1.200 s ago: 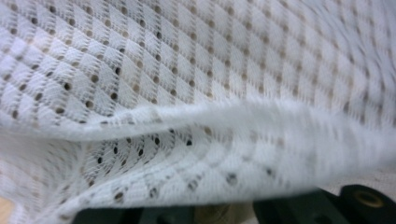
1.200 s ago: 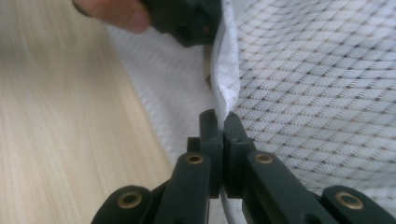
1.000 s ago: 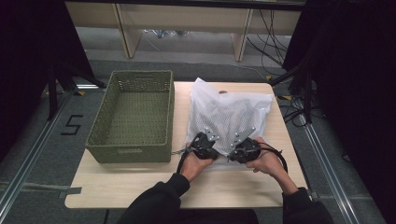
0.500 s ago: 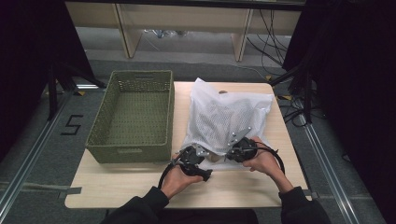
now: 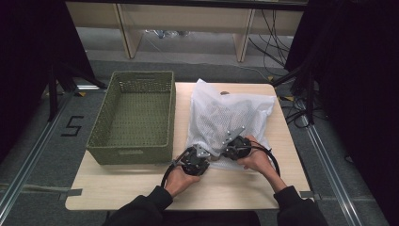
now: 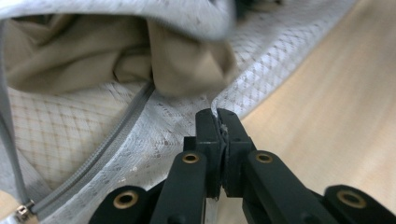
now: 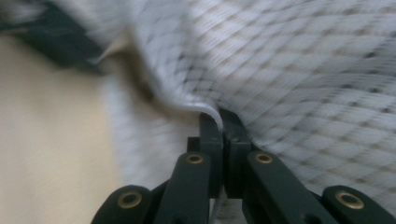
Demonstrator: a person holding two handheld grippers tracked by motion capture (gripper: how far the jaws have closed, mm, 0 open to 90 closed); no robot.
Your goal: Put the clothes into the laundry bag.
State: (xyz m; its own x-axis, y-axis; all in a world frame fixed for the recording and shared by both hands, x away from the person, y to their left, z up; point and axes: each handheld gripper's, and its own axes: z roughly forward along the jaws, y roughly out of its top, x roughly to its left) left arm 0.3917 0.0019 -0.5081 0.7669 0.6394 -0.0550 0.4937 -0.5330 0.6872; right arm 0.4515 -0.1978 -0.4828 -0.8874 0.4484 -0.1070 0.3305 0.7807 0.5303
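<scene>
A white mesh laundry bag [image 5: 230,110] lies on the wooden table [image 5: 136,193], its zipper [image 6: 116,140] undone along the near edge. Beige cloth [image 6: 93,60] shows inside the mouth. My left gripper [image 5: 201,154] is at the bag's near left corner; its jaws have just been closing and now pinch the lower mesh edge [image 6: 218,114]. My right gripper [image 5: 231,142], just to the right and slightly farther in, is shut on the upper mesh layer [image 7: 219,116], which it holds raised off the lower one.
An empty green woven basket [image 5: 136,113] stands at the table's left, close beside the bag. Bare wood lies between the bag and the near table edge, where the person's forearms come in. Cables hang off the right side.
The left gripper drew back toward the near edge and shifted slightly left, then clamped on the bag's lower edge. The right gripper moved a little left with the upper layer.
</scene>
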